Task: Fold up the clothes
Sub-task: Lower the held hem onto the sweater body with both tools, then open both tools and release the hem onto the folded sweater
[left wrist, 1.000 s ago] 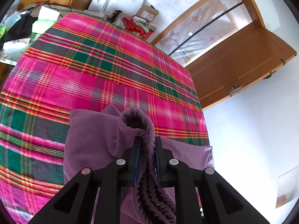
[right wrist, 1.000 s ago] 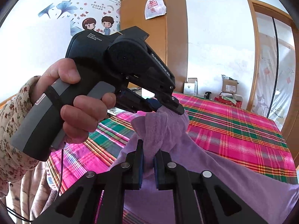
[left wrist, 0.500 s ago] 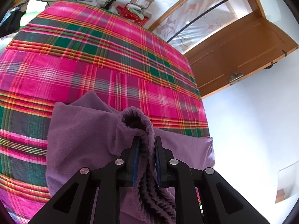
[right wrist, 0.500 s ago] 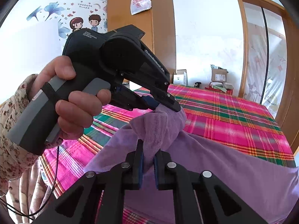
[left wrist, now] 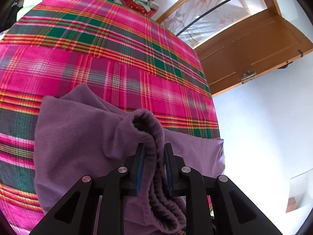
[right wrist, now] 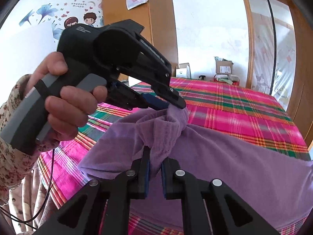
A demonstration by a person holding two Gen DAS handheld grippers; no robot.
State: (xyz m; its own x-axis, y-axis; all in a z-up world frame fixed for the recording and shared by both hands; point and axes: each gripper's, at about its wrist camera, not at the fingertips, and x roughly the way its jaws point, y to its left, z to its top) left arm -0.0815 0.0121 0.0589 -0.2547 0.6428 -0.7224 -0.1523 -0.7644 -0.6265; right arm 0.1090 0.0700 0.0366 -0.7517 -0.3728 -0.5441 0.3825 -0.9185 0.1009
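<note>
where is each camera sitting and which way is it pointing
Left wrist: on the left gripper, looking down its fingers at the purple garment and plaid bed.
Right wrist: on the right gripper, facing the left gripper and the hand holding it.
Shared: both show the garment pinched in both grippers, over the bed.

Over the last second the purple garment [left wrist: 82,148] has spread wider across the plaid bed [left wrist: 109,54], its flat part reaching further toward 9 o'clock of the left claw [left wrist: 154,148], and the clutter beyond the bed has slid toward 12 o'clock.
</note>
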